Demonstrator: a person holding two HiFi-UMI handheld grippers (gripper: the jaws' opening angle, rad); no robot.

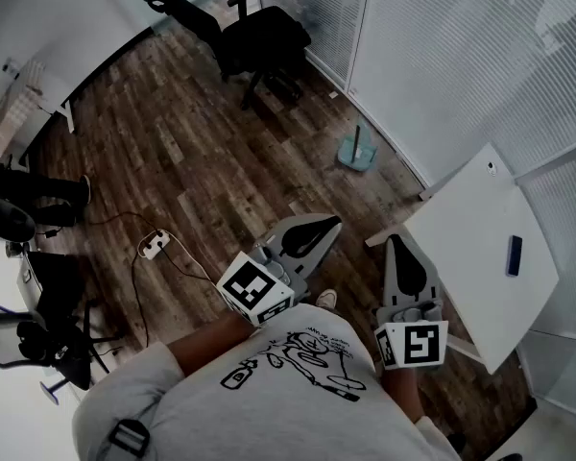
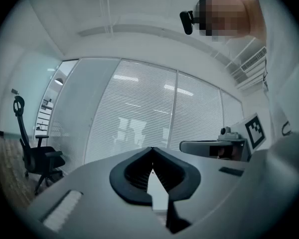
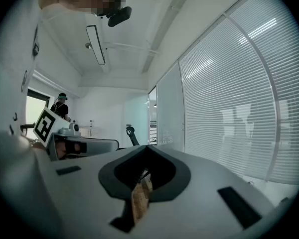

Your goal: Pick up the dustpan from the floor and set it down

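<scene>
head view, left gripper (image 1: 328,225) and right gripper (image 1: 394,243) side by side, jaws of each closed together on nothing, teal dustpan (image 1: 357,152) on the wood floor (image 1: 192,161) ahead, near the blinds (image 1: 442,56), well apart from both, white table (image 1: 480,229) at right, black office chair (image 1: 254,41) beyond

free: bare wood floor (image 1: 202,152) mid-room | right: white table (image 1: 470,248) close by | ahead: dustpan (image 1: 356,155) near blinds wall (image 1: 442,56) | far: office chair (image 1: 259,41) | left: cable (image 1: 134,277), power strip (image 1: 155,246)
</scene>
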